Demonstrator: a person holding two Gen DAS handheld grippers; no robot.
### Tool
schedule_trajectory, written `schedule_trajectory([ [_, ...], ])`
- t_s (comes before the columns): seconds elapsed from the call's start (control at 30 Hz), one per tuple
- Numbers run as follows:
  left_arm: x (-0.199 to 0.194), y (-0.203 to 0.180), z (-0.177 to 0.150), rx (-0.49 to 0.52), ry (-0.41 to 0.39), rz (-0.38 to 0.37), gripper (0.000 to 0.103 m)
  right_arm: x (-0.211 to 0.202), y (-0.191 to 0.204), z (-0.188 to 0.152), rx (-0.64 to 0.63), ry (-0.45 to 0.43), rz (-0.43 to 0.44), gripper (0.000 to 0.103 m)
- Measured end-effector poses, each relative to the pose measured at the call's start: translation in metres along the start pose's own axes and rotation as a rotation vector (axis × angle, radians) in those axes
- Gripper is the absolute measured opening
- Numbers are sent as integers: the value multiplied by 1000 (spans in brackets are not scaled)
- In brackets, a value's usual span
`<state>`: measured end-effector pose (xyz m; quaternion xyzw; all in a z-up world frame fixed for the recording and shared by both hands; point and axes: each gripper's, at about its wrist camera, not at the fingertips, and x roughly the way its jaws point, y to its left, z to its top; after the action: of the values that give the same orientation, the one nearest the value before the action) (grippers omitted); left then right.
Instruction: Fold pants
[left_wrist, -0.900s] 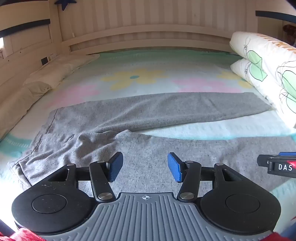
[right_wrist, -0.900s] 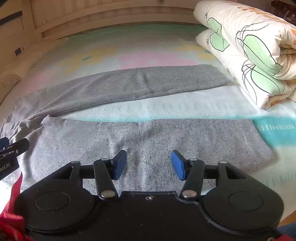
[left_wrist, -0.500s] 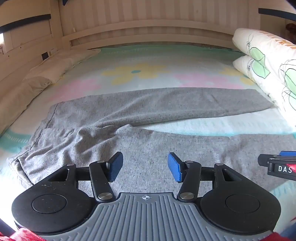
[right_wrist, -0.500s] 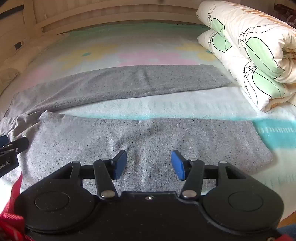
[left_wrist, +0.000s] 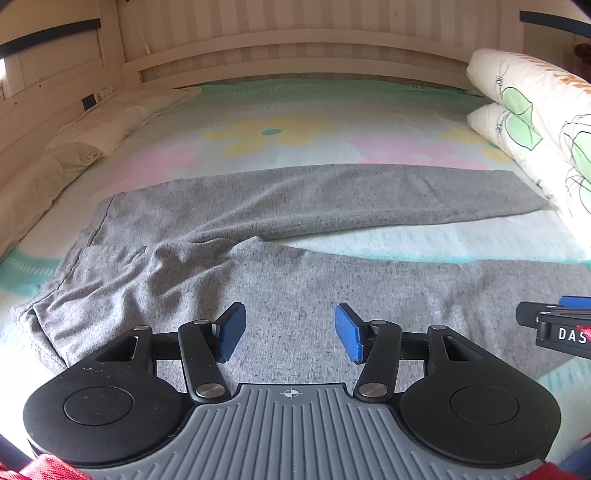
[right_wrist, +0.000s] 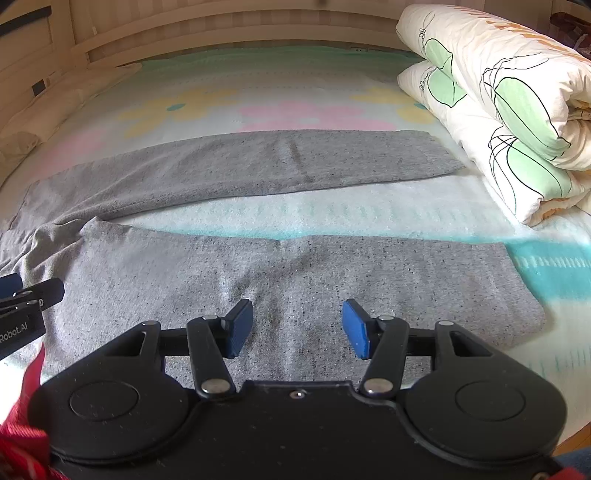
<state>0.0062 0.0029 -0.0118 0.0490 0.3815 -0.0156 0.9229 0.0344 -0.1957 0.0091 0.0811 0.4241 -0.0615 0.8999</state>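
Grey pants (left_wrist: 280, 214) lie flat on the bed (left_wrist: 280, 110), waist left, legs splayed rightward toward the rolled quilt (right_wrist: 509, 110). Left hand-held gripper (left_wrist: 290, 332) and right hand-held gripper (right_wrist: 297, 328) both stand wide, empty, over the near leg, seemingly just clear of the cloth.

Legible markings. In the left wrist view, white capitals "DAS" stand on the black body of the right gripper (left_wrist: 554, 325), entering at the right edge; the lettering is cut off by the frame. In the right wrist view, white lettering "Robot.AI" stands on the black body of the left gripper (right_wrist: 22, 314), entering at the left edge, its beginning cut off. A small crosshair sign is printed on the grey ribbed housing (left_wrist: 291, 424) near the camera in the left wrist view.
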Motion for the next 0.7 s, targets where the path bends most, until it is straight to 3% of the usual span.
schedule_trajectory([
  [0.7, 2, -1, 1, -1, 13, -3, 52, 2, 3, -1, -11, 6, -1, 60],
])
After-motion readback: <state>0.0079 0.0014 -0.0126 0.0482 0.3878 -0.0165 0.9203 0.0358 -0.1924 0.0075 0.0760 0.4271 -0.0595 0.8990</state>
